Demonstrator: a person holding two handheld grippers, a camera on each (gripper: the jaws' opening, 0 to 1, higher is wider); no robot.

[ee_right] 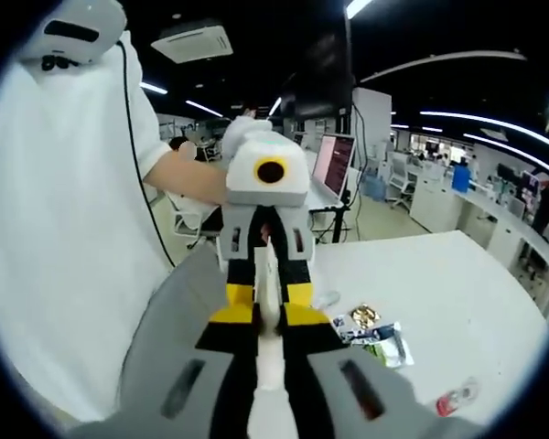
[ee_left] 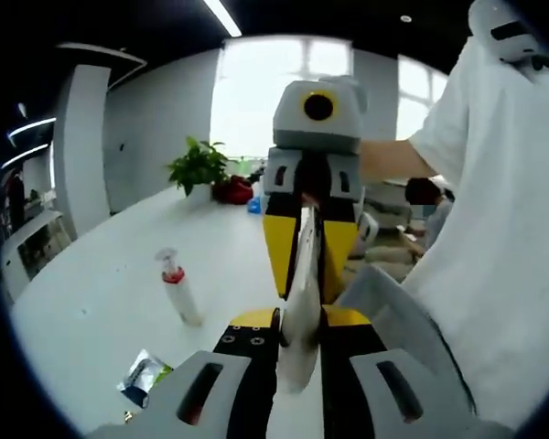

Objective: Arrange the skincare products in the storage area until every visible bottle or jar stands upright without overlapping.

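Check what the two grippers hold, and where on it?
Both the left gripper and right gripper clamp one pale tube, each at an opposite end.

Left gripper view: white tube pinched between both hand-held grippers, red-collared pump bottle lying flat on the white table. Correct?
One thing is off. In the left gripper view the pump bottle stands upright on the white table, not flat. The rest holds: the white tube is pinched between the left hand-held gripper and the right hand-held gripper.

I hold my left grey-and-yellow two-jaw gripper (ee_left: 297, 352) and right grey-and-yellow gripper (ee_right: 267, 361) nose to nose, jaws of both pinched on one thin white item. My white-sleeved forearm (ee_left: 393, 157) reaches in behind.
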